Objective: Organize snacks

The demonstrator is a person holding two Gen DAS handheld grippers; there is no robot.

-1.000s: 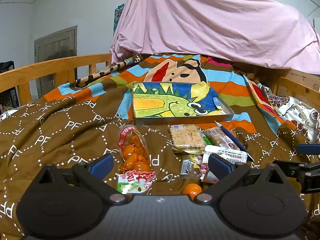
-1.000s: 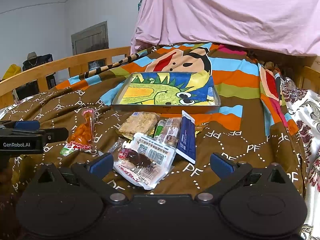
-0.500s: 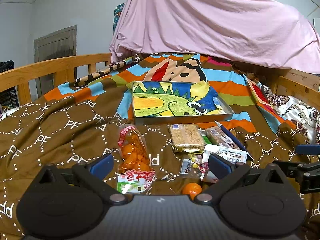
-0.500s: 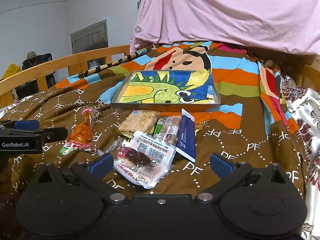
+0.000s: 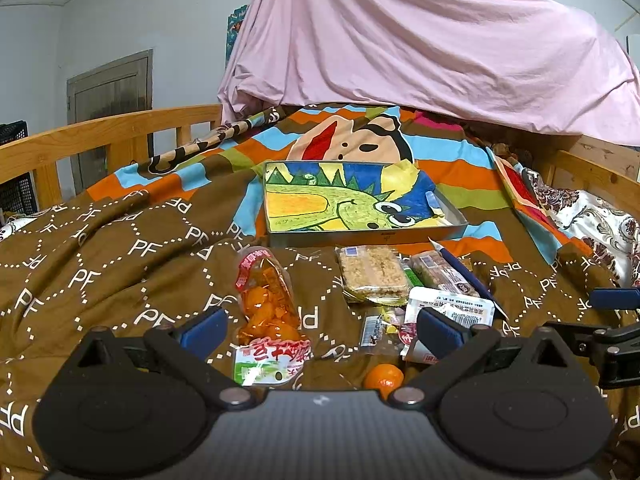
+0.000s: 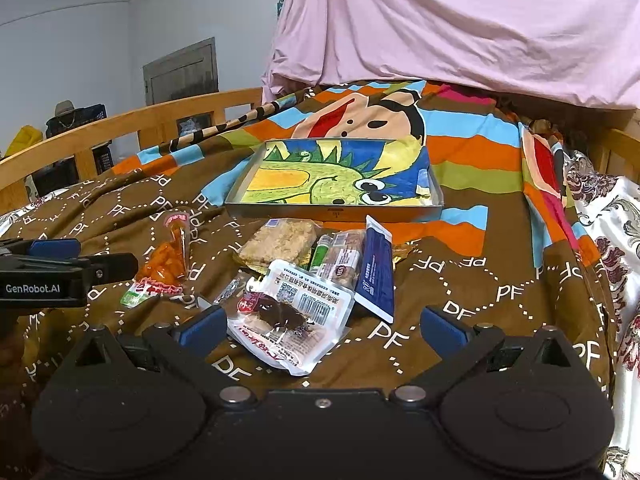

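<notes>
The right gripper (image 6: 320, 326) sits a little nearer the tray (image 6: 336, 213) than a second ago, so the snacks appear slightly lower. Nothing else differs.

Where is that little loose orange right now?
In the left wrist view the orange lies on the brown blanket, low and centre-right, just in front of the left gripper, right of the orange candy bag.

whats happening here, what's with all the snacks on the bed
A person holds two tongs over a brown blanket strewn with snacks. The left tongs and right tongs are both open and holding nothing. A clear bag of orange candies, a crumbly cereal bar and a white barcoded packet lie loose in front of the dinosaur-print metal tray, which holds no snacks yet.
</notes>
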